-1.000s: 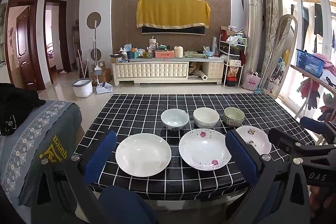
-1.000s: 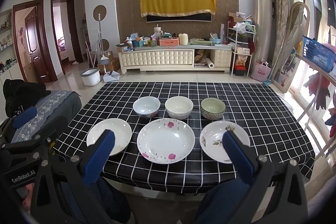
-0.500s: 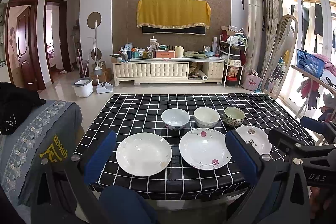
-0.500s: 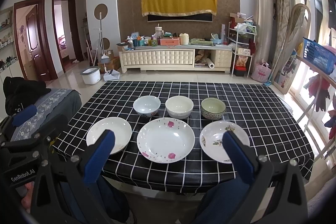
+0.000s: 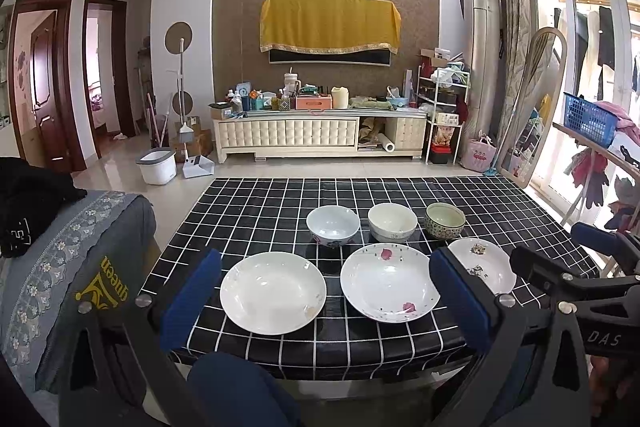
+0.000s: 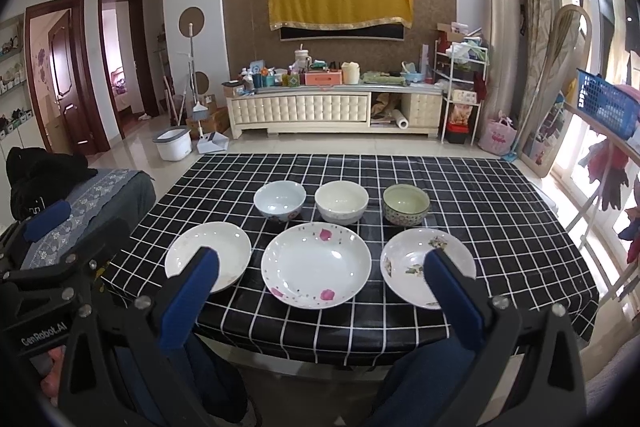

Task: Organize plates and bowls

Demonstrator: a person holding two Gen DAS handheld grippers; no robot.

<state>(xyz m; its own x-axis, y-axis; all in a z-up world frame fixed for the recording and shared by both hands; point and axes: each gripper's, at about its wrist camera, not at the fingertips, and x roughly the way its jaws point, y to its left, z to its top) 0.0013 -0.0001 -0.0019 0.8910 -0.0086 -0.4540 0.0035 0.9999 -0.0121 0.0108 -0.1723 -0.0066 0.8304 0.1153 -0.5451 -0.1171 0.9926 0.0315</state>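
On the black checked table (image 5: 256, 211) (image 6: 480, 195) three plates lie in a front row: a plain white plate (image 5: 273, 292) (image 6: 216, 251), a pink-petal plate (image 5: 389, 282) (image 6: 316, 269) and a leaf-patterned plate (image 5: 486, 265) (image 6: 412, 267). Behind them stand a bluish-white bowl (image 5: 333, 225) (image 6: 279, 199), a cream bowl (image 5: 392, 222) (image 6: 341, 201) and a green patterned bowl (image 5: 445, 220) (image 6: 406, 204). My left gripper (image 5: 324, 297) is open, short of the table's near edge. My right gripper (image 6: 320, 293) is also open and holds nothing; its body (image 5: 560, 267) shows at right.
A grey cloth-covered seat (image 5: 60, 267) with a black garment (image 5: 28, 199) stands left of the table. Beyond the table are a white bucket (image 5: 157, 166), a cream TV cabinet (image 5: 320, 137) and a wire shelf (image 5: 442, 115). A drying rack with a blue basket (image 6: 606, 103) stands at right.
Both views have barely shifted; the right gripper has edged slightly closer to the table. Plates, bowls and both grippers' opening are unchanged.
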